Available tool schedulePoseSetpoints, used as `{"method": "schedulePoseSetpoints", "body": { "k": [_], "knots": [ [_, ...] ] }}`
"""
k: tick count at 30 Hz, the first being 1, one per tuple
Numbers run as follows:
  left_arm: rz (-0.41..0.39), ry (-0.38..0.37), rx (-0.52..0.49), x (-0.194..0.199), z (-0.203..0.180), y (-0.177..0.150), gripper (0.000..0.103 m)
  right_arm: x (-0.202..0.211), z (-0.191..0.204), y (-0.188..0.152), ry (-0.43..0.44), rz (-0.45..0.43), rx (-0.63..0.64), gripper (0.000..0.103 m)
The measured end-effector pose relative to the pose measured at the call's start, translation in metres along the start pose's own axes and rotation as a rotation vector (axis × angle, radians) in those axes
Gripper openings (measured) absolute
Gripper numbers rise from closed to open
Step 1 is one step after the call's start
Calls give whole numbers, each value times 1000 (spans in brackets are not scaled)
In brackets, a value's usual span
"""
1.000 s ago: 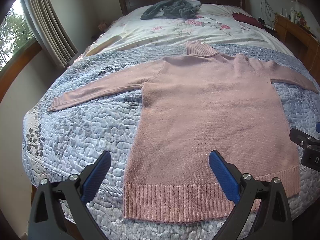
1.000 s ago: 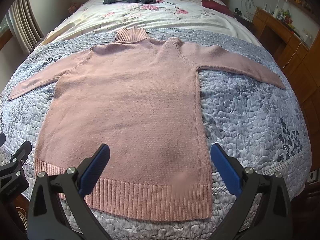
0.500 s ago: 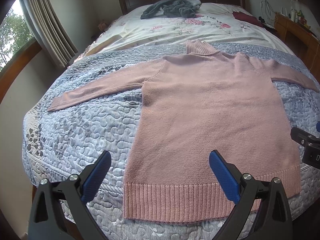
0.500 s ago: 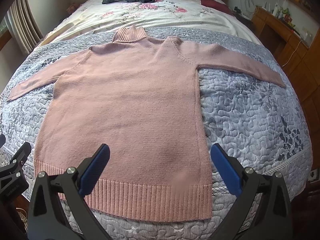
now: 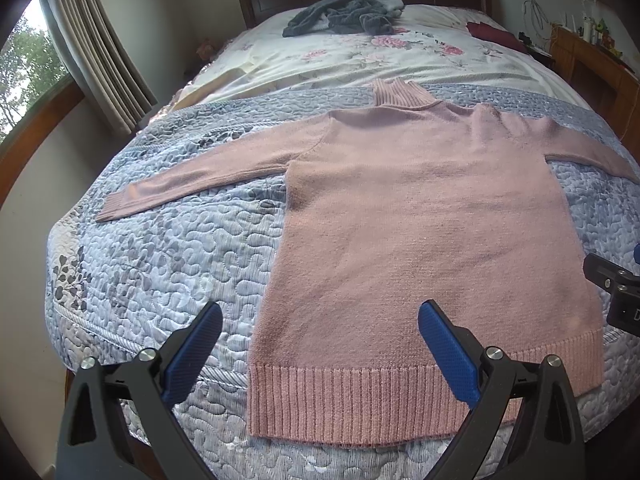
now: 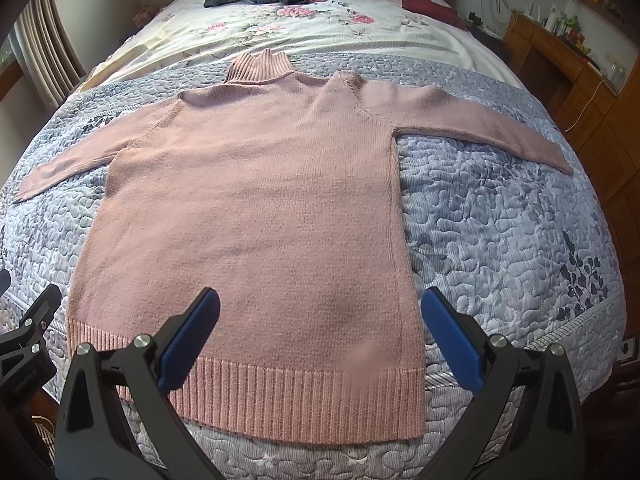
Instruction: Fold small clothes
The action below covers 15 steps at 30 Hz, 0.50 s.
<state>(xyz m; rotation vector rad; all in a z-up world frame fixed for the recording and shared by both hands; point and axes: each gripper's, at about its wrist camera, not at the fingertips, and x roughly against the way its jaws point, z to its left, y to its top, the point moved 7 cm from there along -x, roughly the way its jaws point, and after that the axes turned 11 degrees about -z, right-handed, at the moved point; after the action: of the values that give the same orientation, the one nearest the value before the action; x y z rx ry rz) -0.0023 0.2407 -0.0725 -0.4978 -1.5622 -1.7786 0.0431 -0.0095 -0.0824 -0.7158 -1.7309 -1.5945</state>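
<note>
A pink knitted turtleneck sweater (image 5: 420,220) (image 6: 256,200) lies flat on the blue-grey quilt, both sleeves spread out sideways, collar toward the headboard and ribbed hem toward me. My left gripper (image 5: 320,320) hovers open above the hem's left corner, nothing between its blue pads. My right gripper (image 6: 320,316) hovers open over the hem's right corner, also holding nothing. Each gripper's black frame shows at the edge of the other's view.
The quilt (image 5: 160,248) covers the near half of the bed, a floral sheet (image 6: 300,28) the far half. A grey garment pile (image 5: 344,20) and a dark red cloth (image 6: 432,8) lie near the headboard. Wooden furniture (image 6: 580,92) stands right, a curtained window (image 5: 100,52) left.
Both views have drifted very slightly. The sweater lies as before and both grippers stay open.
</note>
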Motion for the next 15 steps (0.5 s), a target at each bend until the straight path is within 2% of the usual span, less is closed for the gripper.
{"method": "schedulePoseSetpoints", "body": {
  "k": [15],
  "knots": [
    [5, 5, -5, -2, 0, -1, 99, 0, 1, -1, 7, 5, -7, 100]
  ]
}}
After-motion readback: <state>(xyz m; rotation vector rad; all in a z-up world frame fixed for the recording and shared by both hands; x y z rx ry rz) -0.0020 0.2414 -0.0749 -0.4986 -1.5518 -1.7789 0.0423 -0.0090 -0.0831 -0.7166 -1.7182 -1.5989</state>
